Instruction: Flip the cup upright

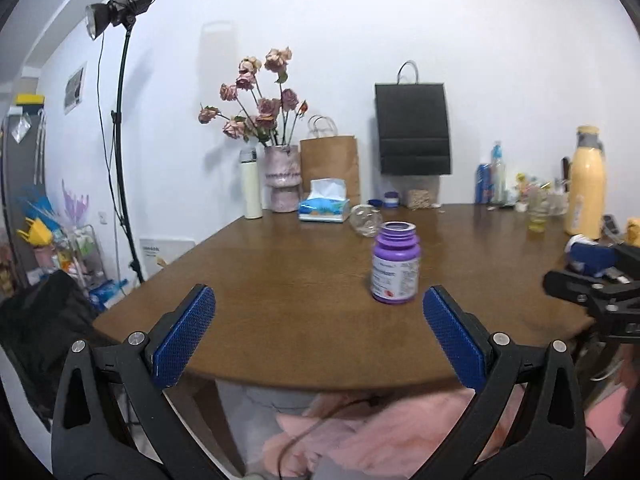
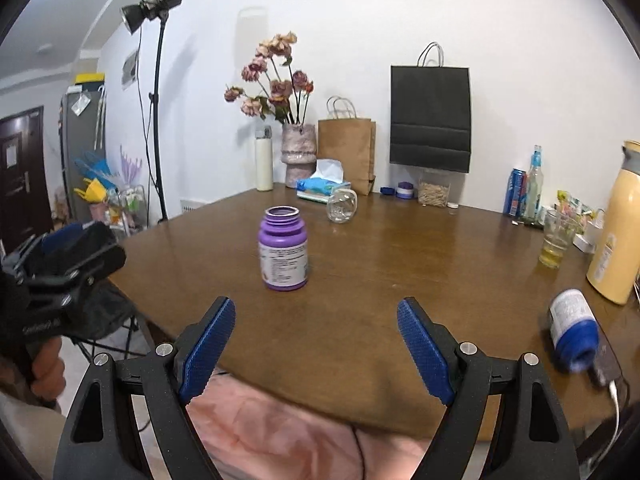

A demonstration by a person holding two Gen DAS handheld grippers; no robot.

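Observation:
A clear glass cup (image 1: 365,220) lies on its side on the brown wooden table (image 1: 280,280), far from me, beside the tissue pack; it also shows in the right wrist view (image 2: 342,205). My left gripper (image 1: 319,324) is open and empty, near the table's front edge. My right gripper (image 2: 316,340) is open and empty, also at the front edge. Each gripper shows in the other's view, the right one (image 1: 592,280) at the right and the left one (image 2: 60,260) at the left.
An open purple bottle (image 1: 395,267) stands upright mid-table, between me and the cup. A blue-capped bottle (image 2: 572,328) lies at the right by a phone. A vase of flowers (image 1: 282,178), tissue pack (image 1: 324,206), paper bags, a yellow flask (image 2: 616,232) and a glass of liquid (image 2: 556,240) line the back and right.

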